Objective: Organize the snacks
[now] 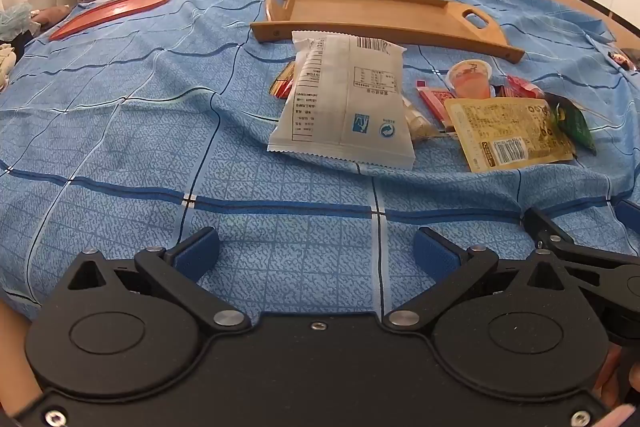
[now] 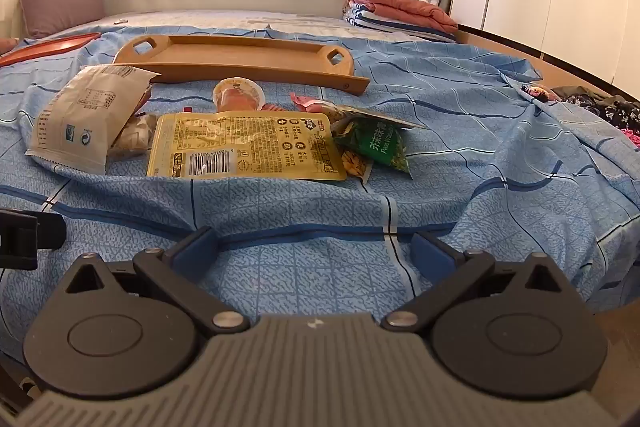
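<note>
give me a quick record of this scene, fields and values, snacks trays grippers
surface: bed with blue checked sheet
wooden tray: empty as far as visible, beyond the snack pile
red tray: far left on the sheet
white packet: leftmost in the pile, back side up
yellow pouch: barcode toward the camera
green pea packet: right of the yellow pouch, partly under another wrapper
jelly cup: between pile and wooden tray
left gripper: open, holds nothing
right gripper: open, holds nothing

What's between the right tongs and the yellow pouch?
Only bare blue bedsheet, rumpled into a fold just before the yellow pouch. The right wrist view shows it; the right tongs are open and empty.
</note>
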`<move>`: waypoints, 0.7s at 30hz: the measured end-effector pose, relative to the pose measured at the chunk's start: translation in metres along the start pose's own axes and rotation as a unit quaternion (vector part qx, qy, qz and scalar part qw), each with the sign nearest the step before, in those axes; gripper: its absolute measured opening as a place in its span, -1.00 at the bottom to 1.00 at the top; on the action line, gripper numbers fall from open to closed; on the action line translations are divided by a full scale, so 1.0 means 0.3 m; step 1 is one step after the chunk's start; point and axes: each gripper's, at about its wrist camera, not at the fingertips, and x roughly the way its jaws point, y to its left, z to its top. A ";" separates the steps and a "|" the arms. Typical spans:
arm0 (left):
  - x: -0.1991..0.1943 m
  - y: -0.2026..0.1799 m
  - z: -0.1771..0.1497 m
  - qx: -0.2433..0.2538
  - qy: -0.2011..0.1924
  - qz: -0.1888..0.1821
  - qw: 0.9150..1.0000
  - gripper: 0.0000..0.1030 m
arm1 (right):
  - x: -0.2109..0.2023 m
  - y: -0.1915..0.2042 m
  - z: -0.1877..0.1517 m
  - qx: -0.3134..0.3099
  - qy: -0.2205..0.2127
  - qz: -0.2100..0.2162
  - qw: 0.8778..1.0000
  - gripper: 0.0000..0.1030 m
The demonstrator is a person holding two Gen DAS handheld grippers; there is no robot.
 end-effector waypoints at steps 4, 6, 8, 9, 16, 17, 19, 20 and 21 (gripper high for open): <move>0.000 0.006 0.003 0.001 0.000 0.000 1.000 1.00 | -0.001 0.002 0.001 0.001 0.001 0.000 1.000 1.00; 0.000 0.013 0.006 0.000 0.000 -0.001 1.000 1.00 | -0.001 0.002 0.001 0.001 0.001 -0.001 1.000 1.00; -0.001 0.022 0.008 -0.001 -0.002 -0.002 1.000 1.00 | -0.001 0.002 0.002 0.000 0.002 -0.002 1.000 1.00; -0.002 0.028 0.009 -0.001 -0.002 -0.002 1.000 1.00 | -0.001 0.003 0.002 -0.001 0.002 -0.002 1.000 1.00; 0.008 -0.008 -0.003 0.006 0.000 0.004 1.000 1.00 | -0.001 0.003 0.002 -0.002 0.002 -0.002 1.000 1.00; 0.008 -0.008 -0.003 0.006 0.000 0.004 1.000 1.00 | -0.001 0.002 0.002 -0.002 0.002 -0.002 1.000 1.00; 0.008 -0.008 -0.003 0.006 0.000 0.004 1.000 1.00 | -0.001 0.003 0.002 -0.001 0.003 -0.003 1.000 1.00; 0.008 -0.008 -0.003 0.007 0.000 0.004 1.000 1.00 | -0.002 0.003 0.003 -0.001 0.003 -0.003 1.000 1.00; 0.008 -0.008 -0.003 0.007 0.000 0.004 1.000 1.00 | -0.001 0.003 0.002 -0.002 0.003 -0.003 1.000 1.00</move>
